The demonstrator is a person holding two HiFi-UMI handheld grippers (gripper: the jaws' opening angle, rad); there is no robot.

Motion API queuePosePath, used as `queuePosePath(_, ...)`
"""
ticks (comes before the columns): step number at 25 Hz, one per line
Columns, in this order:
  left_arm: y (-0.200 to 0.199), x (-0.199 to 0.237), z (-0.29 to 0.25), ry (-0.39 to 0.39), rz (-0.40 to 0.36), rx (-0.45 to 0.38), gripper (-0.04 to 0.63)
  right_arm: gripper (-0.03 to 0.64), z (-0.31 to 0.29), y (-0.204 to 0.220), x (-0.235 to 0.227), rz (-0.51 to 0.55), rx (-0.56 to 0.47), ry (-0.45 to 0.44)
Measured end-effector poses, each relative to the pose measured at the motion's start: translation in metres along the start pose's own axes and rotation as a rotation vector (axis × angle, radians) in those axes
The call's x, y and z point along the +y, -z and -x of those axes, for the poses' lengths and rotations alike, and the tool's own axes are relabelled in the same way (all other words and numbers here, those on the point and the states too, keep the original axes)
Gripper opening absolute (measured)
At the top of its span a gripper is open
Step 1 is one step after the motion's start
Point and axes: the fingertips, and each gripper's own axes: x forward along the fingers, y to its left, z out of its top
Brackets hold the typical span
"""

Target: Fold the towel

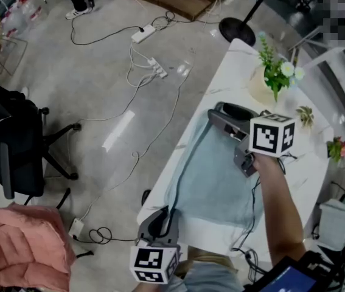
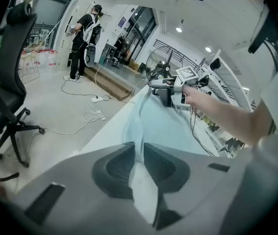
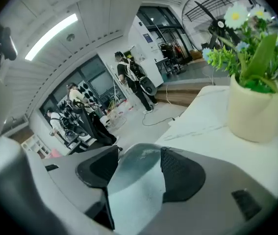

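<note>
Left gripper (image 1: 160,219), near-left corner of the desk (image 1: 233,66): fingers (image 2: 114,168) clamped on the near edge of the towel (image 1: 215,181), which lies spread flat. Right gripper (image 1: 219,112), far edge: fingers wide apart, cloth loose between them.

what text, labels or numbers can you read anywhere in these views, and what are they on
No text is readable in any view.
Upper marker cube: black-and-white square patterns only, no letters or numbers.
Lower marker cube: the same, patterns only.
Blue wall sign in the right gripper view: too small and blurred to read.
Blue poster in the background of the left gripper view: too small to read.
</note>
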Motion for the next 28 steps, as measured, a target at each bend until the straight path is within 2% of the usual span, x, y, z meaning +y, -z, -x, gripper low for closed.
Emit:
queuePosePath(2, 0.003, 0.001, -0.001, 0.008, -0.005, 0.012, 0.063, 0.287, 0.008, 0.001, 0.003, 0.040, -0.001, 0.001)
queuePosePath(6, 0.000, -0.001, 0.001, 0.019, -0.004, 0.028, 0.064, 0.281, 0.015, 0.007, -0.005, 0.187, 0.089, 0.051)
queuePosePath(10, -0.016, 0.009, 0.004, 0.028, 0.014, -0.009, 0.067, 0.266, 0.066, -0.005, 0.024, 0.211, -0.009, -0.026)
queuePosePath(12, -0.020, 0.013, 0.002, 0.045, 0.020, -0.007, 0.067, 0.252, 0.099, 0.008, 0.036, 0.224, -0.042, -0.051)
queuePosePath(14, -0.025, 0.017, 0.000, 0.070, 0.026, -0.001, 0.066, 0.201, 0.131, 0.028, 0.045, 0.226, -0.060, -0.055)
queuePosePath(18, -0.028, 0.010, -0.001, 0.147, 0.003, 0.051, 0.045, 0.177, 0.203, 0.105, 0.047, 0.211, -0.013, 0.066)
queuePosePath(21, -0.026, 0.008, -0.001, 0.149, -0.014, 0.085, 0.032, 0.175, 0.246, 0.175, 0.052, 0.222, 0.060, 0.159)
queuePosePath(25, -0.024, 0.019, -0.004, 0.151, -0.032, 0.135, 0.023, 0.186, 0.262, 0.255, 0.059, 0.281, 0.144, 0.318)
queuePosePath(28, -0.025, 0.019, -0.002, 0.133, -0.018, 0.165, 0.021, 0.189, 0.253, 0.284, 0.054, 0.369, 0.156, 0.413)
